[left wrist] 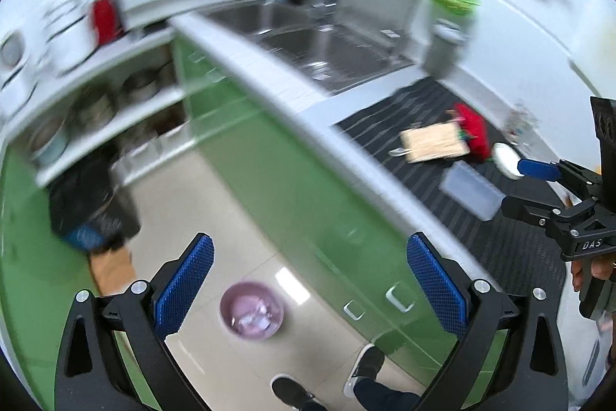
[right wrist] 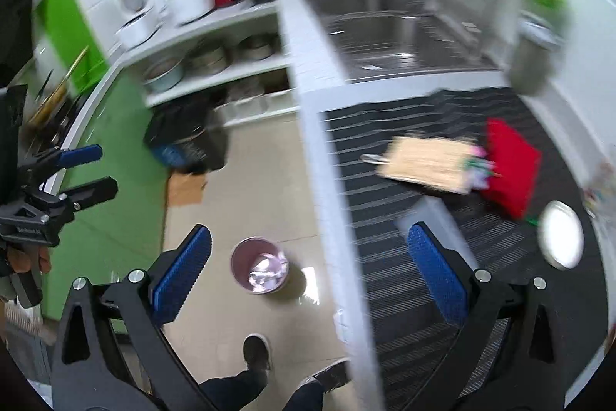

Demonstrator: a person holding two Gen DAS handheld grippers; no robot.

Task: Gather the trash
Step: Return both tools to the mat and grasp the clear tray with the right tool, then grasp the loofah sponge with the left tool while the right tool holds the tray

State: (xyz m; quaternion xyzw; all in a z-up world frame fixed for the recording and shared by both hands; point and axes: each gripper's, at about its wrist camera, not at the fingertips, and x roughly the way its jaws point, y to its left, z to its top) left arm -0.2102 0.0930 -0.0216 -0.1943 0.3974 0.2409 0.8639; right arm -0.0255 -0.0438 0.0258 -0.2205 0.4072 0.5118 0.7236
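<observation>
Pink bin: a small pink waste bin (left wrist: pixel 252 309) stands on the beige tile floor, near the person's shoes (left wrist: pixel 365 363) and just left of the green cabinet fronts (left wrist: pixel 292 187). Pale crumpled scraps already lie inside it.
Done so far: judging by those scraps, part of the trash has gone in. How much, I cannot tell.
Left to do: the black striped mat (right wrist: pixel 385 218) on the counter to the right bears a loose cluster, well apart from the bin: a tan woven mat (right wrist: pixel 427 160), a red item (right wrist: pixel 508 164) with small colourful bits beside it, a clear plastic box (left wrist: pixel 471 189) and a white dish (right wrist: pixel 560 235). Which of these count as trash is a judgement; the colourful bits look the likeliest, though blur hides what they are.
Left gripper: the left gripper (left wrist: pixel 310 284) hangs over the floor with its blue pads (left wrist: pixel 433 284) spread wide, holding nothing and touching nothing.
Right gripper: the right gripper (right wrist: pixel 308 272) straddles the white counter edge (right wrist: pixel 323 180) in its own view, jaws wide apart and empty, one blue pad (right wrist: pixel 437 272) over the striped mat.
Far end: a steel sink (right wrist: pixel 385 37) sits beyond the mat; nothing there reads clearly as trash.
Sharpness: both views are smeared, so small litter may be missed.
</observation>
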